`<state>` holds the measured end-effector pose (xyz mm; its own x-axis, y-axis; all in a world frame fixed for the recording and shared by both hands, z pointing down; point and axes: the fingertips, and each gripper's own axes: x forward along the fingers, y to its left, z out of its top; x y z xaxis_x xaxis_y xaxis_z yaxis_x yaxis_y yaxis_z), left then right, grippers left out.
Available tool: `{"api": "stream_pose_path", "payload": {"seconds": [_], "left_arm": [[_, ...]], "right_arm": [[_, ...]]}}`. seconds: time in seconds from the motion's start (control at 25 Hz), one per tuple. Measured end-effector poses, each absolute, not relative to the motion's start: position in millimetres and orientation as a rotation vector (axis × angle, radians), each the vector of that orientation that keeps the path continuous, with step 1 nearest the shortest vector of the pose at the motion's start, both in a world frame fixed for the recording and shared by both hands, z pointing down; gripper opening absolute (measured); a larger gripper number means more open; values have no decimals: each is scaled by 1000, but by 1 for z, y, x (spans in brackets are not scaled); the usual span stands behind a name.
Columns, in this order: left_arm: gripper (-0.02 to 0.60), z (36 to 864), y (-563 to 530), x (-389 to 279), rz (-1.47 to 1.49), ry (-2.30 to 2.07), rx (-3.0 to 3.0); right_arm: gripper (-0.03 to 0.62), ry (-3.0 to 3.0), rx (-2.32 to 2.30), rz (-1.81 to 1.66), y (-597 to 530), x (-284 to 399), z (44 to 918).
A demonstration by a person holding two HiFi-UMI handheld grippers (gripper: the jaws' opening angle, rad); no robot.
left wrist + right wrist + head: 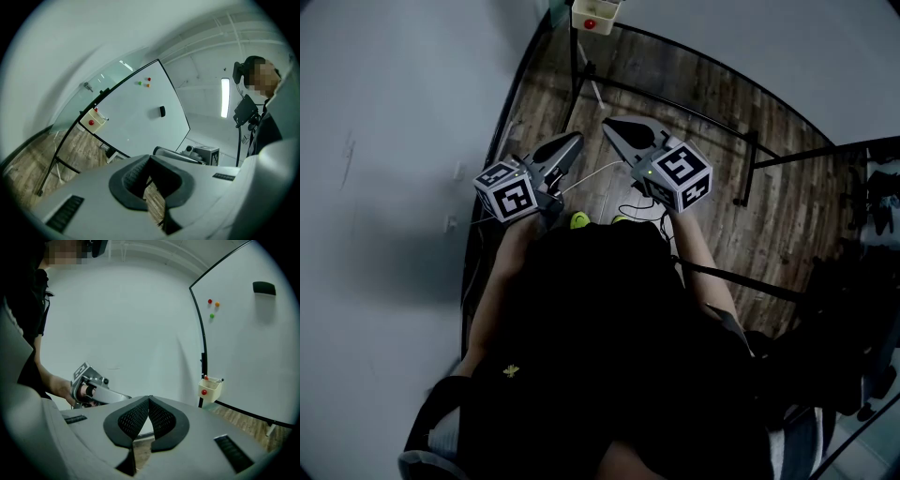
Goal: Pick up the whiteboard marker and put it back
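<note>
Both grippers are held out in front of the person, facing the whiteboard [248,357], well short of it.

Left gripper [149,158]: jaw tips are together with nothing between them, only floor showing through the gap below the tips. Right gripper [149,399]: same, pads meet at the tips, empty. Neither has the marker.

Marker: not in either tool. The small cream tray [209,387] clipped at the whiteboard's lower corner, by the frame edge, has a red tip and a dark tip poking out of its top. These are most likely the markers, but they are too small to confirm. The black eraser [264,287] sits high on the whiteboard, and three coloured magnets [212,308] are near its upper edge.

Step, as a judgement: pre-pick, with the approach not yet made. It could equally be the end state with the marker already back; the frames do not separate the two.

If it is pre-pick, the next move needs one gripper closer to the tray at the whiteboard's corner. The right one has the cleaner line on it. Its jaws should open before arrival, line up across a marker barrel above the tray rim, close, then lift straight out.

Risk: knocking the tray or catching two markers at once.
</note>
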<state>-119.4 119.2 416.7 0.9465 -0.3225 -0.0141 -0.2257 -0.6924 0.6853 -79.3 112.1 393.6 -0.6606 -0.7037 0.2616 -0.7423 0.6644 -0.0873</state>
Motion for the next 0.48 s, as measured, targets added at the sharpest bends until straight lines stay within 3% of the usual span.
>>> {"api": "stream_pose_path", "payload": {"seconds": [0.48], "left_arm": [[6,412,119,-133,-191,-398,2365]], "right_arm": [[8,-2688,1156,247,114,-96,388]]}}
